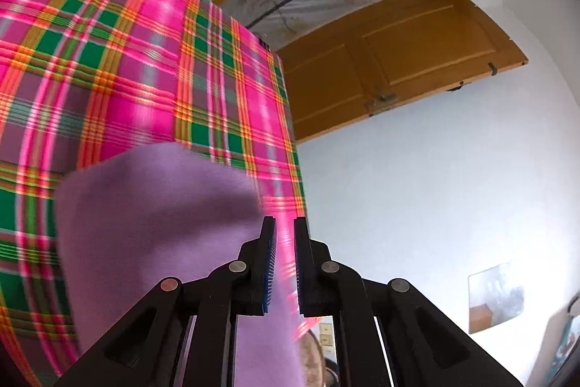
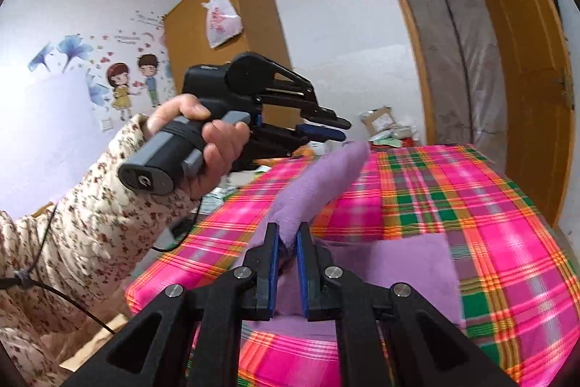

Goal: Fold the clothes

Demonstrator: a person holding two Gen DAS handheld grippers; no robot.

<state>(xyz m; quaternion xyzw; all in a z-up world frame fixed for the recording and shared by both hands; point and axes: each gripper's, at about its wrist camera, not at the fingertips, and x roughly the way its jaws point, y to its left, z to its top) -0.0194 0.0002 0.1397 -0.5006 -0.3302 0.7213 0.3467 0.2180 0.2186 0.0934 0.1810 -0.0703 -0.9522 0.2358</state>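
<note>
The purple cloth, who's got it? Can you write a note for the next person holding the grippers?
Left hand-held gripper: shut on the purple cloth.
Right hand-held gripper: shut on another edge of it.
The cloth hangs lifted between both, over the pink plaid bed cover, its lower part draped on the cover.
Done: both edges gripped and raised.
Left: probably lay it down, fold it over, release.

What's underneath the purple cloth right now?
Under the purple cloth lies the pink plaid bedspread; its checks show all around the cloth. The part directly beneath is covered, so anything lying there cannot be seen.
</note>
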